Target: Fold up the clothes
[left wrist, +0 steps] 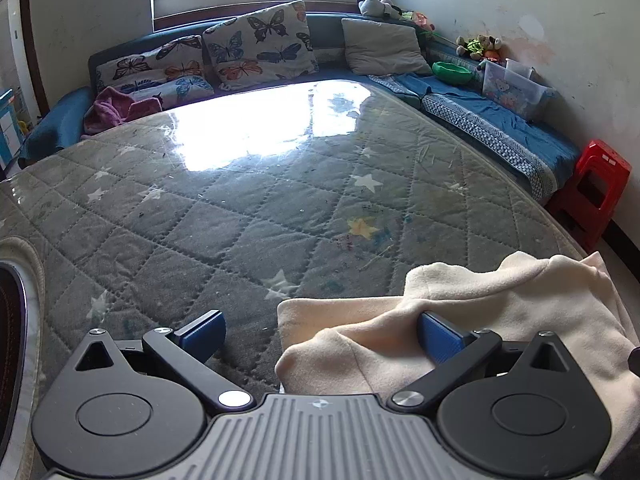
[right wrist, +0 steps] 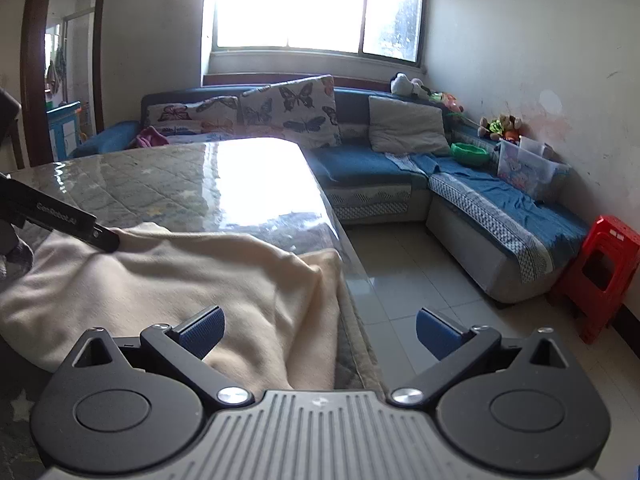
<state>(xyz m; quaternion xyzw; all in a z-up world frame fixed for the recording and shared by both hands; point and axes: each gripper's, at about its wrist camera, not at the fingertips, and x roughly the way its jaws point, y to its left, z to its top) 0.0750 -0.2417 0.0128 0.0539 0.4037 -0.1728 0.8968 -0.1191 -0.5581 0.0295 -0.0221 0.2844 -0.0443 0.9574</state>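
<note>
A cream fleece garment (left wrist: 460,320) lies bunched at the near right of the table (left wrist: 240,208), which has a grey quilted star-pattern cover under glass. My left gripper (left wrist: 320,336) is open, its right pad (left wrist: 438,338) against the garment's folds and its left pad over bare cover. In the right wrist view the garment (right wrist: 192,280) spreads to the table's right edge. My right gripper (right wrist: 320,334) is open above that edge, its left pad (right wrist: 202,332) over the cloth and its right pad over the floor. The left gripper's body (right wrist: 60,220) shows at the garment's far left.
A blue corner sofa (right wrist: 480,192) with butterfly cushions (left wrist: 256,46) wraps the table's far and right sides. A red plastic stool (right wrist: 600,276) stands on the tiled floor (right wrist: 420,280). A green bowl (left wrist: 452,73), a clear storage box (left wrist: 516,88) and plush toys (left wrist: 480,46) sit on the sofa.
</note>
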